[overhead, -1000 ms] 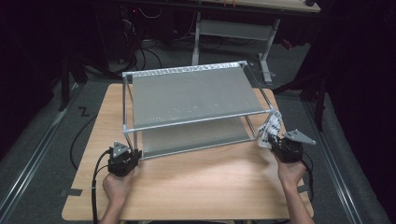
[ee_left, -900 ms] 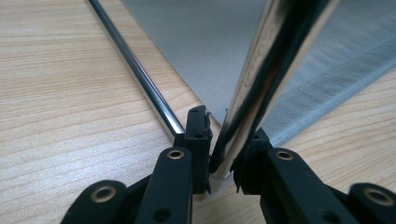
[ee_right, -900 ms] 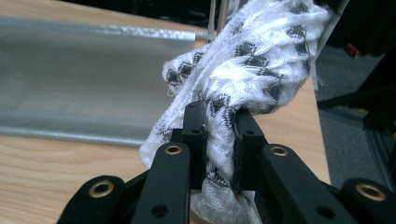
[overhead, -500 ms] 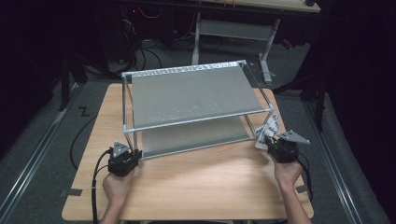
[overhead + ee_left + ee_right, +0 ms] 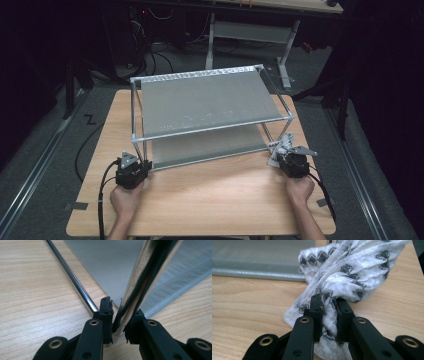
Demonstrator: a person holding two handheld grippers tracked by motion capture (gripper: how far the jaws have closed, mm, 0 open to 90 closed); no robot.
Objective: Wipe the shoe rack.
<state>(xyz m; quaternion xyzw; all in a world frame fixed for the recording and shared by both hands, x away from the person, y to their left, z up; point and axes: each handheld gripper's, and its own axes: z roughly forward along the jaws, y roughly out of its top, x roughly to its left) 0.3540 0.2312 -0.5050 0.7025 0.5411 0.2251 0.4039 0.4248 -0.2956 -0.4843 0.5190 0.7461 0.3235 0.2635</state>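
A two-tier metal rack [image 5: 210,100] with grey fabric shelves stands on the wooden table [image 5: 215,200]. My left gripper [image 5: 140,164] sits at the rack's front left corner, low on the table. In the left gripper view it [image 5: 118,312] is shut on the chrome corner post [image 5: 142,277], beside the lower rail [image 5: 72,280]. My right gripper [image 5: 281,154] is at the rack's front right corner. In the right gripper view it [image 5: 329,305] is shut on a bunched white cloth with black diamonds [image 5: 352,270]. The cloth [image 5: 280,146] lies against the rack's front right leg, its lower end on the wood.
A grey desk frame [image 5: 250,32] and cables [image 5: 160,55] stand on the dark floor behind the table. A black cable [image 5: 85,145] trails off the table's left side. Bare wood stretches between my two hands along the front edge.
My right gripper has sunk toward the table with the cloth in it. The left gripper and the rack have stayed in place.
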